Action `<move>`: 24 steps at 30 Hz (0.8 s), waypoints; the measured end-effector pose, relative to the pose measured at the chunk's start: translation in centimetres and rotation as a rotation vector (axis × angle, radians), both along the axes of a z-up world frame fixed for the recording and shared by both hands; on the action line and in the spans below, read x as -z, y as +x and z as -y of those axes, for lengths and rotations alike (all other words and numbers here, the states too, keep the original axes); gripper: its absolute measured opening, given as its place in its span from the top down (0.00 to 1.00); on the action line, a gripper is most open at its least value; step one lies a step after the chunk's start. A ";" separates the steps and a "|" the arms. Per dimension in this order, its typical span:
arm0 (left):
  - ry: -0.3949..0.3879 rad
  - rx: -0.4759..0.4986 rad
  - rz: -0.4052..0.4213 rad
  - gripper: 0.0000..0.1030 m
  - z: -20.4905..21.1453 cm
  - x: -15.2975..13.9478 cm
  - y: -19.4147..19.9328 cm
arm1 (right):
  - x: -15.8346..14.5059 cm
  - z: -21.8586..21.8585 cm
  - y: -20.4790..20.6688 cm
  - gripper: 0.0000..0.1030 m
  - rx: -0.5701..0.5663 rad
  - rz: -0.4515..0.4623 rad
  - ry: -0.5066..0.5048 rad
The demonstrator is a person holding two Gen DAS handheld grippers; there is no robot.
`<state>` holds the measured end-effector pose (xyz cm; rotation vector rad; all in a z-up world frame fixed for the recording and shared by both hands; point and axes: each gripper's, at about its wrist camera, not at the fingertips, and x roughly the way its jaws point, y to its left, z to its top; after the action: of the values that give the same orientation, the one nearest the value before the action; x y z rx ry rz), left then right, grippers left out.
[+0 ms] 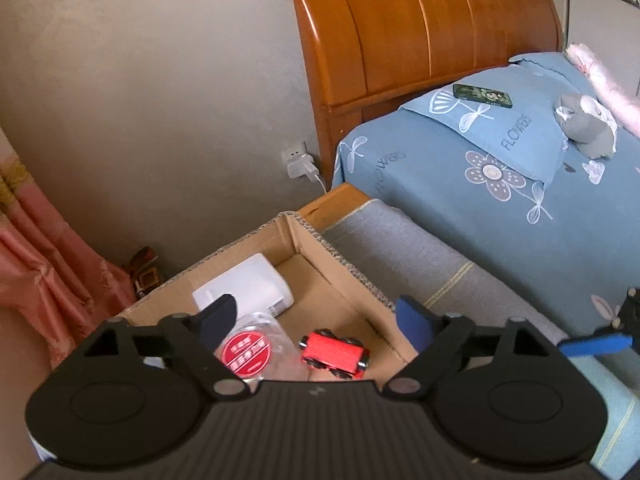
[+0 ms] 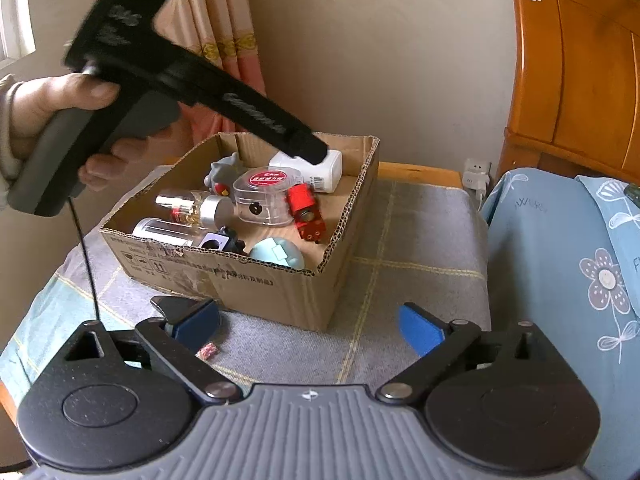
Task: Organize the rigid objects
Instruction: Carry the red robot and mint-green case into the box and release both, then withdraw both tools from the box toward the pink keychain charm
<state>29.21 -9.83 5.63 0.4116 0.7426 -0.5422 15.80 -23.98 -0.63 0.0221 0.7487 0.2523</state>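
Observation:
My left gripper hangs open over a cardboard box with nothing between its fingers. Below it lie a clear round container with a red label, a red toy train and a white bottle. My right gripper stands open and empty above the grey blanket, just in front of the box. From that side the box also holds a grey toy figure, a glass perfume bottle, a dark cube and a light blue round case.
A hand holds the left gripper over the box's far side. A small pink scrap lies on the grey blanket. A bed with a blue flowered cover and a wooden headboard stands to the right, with a green card on it.

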 end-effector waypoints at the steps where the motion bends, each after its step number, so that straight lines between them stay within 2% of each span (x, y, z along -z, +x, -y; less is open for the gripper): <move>1: 0.008 -0.008 0.006 0.13 -0.3 -0.2 -0.4 | 0.0 -0.1 -0.1 0.02 0.000 -0.001 0.001; 6: 0.011 -0.043 0.014 0.04 -2.0 -1.1 -1.9 | 0.0 -0.6 -0.5 0.00 0.010 -0.009 0.018; 15: 0.002 -0.121 0.038 0.04 -5.4 -1.4 -6.4 | 0.2 -2.4 -2.1 0.00 0.000 -0.020 0.020; 21: 0.007 -0.171 0.010 0.04 -7.3 0.1 -9.9 | 1.0 -3.8 -3.0 0.00 -0.017 -0.040 0.016; 24: 0.001 -0.230 0.038 0.04 -8.6 0.9 -11.5 | 1.8 -4.7 -3.4 0.00 -0.037 -0.060 0.017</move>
<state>17.71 -1.18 4.71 0.3311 0.7427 -0.3178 12.45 -19.32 -2.39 0.0325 0.8067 0.2944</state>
